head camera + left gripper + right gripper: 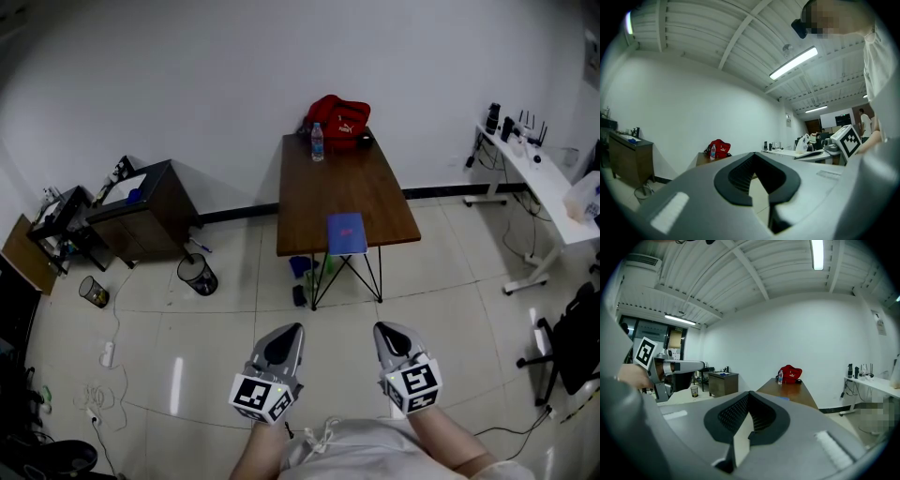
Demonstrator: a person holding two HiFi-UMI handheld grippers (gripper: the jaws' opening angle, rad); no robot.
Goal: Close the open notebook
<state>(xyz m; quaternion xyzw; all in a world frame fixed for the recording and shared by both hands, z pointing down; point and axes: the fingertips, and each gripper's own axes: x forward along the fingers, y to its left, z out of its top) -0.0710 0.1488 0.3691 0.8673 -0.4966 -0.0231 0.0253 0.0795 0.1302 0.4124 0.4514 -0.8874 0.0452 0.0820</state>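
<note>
A blue notebook [346, 233] lies flat at the near edge of a brown table [319, 192], across the tiled floor from me. From here I cannot tell whether it lies open. In the right gripper view the notebook [783, 398] is only a thin blue sliver on the table. My left gripper [290, 330] and right gripper [384, 330] are side by side low in the head view, well short of the table. Both point toward it. The left gripper [757, 180] and the right gripper [749, 420] are each shut with nothing held.
A red bag [338, 120] and a water bottle [317, 142] stand at the table's far end. A black bin [198, 275] and a dark cabinet [141, 211] are to the left, a white desk [544, 192] and a chair [572, 342] to the right. Cables lie on the floor at the left.
</note>
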